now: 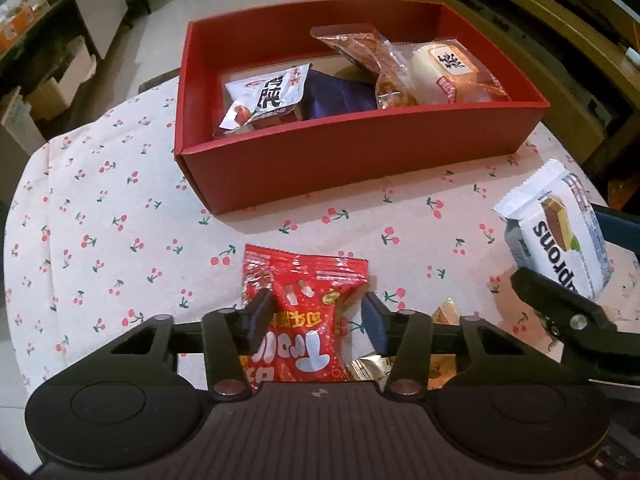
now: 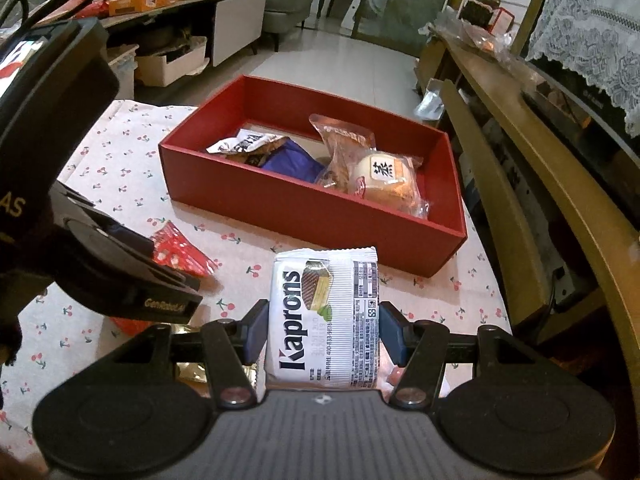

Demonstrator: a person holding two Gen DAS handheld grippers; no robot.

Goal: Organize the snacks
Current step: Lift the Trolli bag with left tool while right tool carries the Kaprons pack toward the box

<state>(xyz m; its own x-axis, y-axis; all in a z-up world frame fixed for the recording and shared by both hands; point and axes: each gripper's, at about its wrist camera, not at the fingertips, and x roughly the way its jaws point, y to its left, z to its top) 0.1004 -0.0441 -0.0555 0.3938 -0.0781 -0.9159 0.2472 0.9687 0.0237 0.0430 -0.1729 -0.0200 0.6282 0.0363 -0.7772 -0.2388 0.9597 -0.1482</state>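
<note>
Left gripper (image 1: 316, 314): jaws around a red crinkled plastic snack packet with white lettering (image 1: 306, 312); left pad pressed into the wrapper, right pad at its edge, so they read as clamped on it. Packet lies over the worktop's white cherry-print cloth (image 1: 100, 220), near edge, in front of the box. Whether it is lifted or resting cannot be told

Right gripper (image 2: 322, 332): jaws closed on both long sides of a white rectangular foil wafer pack marked "Kaprons" (image 2: 324, 320). Pack sits level between the pads, above the cloth, short of the box's near wall

Around the jaws: gold foil wrappers (image 1: 374, 364) just right of the red packet, partly hidden under the left gripper's body. In the right wrist view the left gripper's dark housing fills the left side and covers most of the red packet

Beyond: open red rectangular cardboard box (image 1: 352, 160) on the cloth, its near wall between both grippers and its contents. Inside, from left: a white packet with black characters (image 1: 266, 98), tilted against a dark blue pouch (image 1: 338, 94); a clear orange-printed wrapper (image 1: 360, 50) leaning across the middle; a clear-wrapped pale round bun with a black character label (image 1: 444, 70) at the right end

Off the worktop: tiled floor, a cluttered low cabinet at left, a wooden unit at right
</note>
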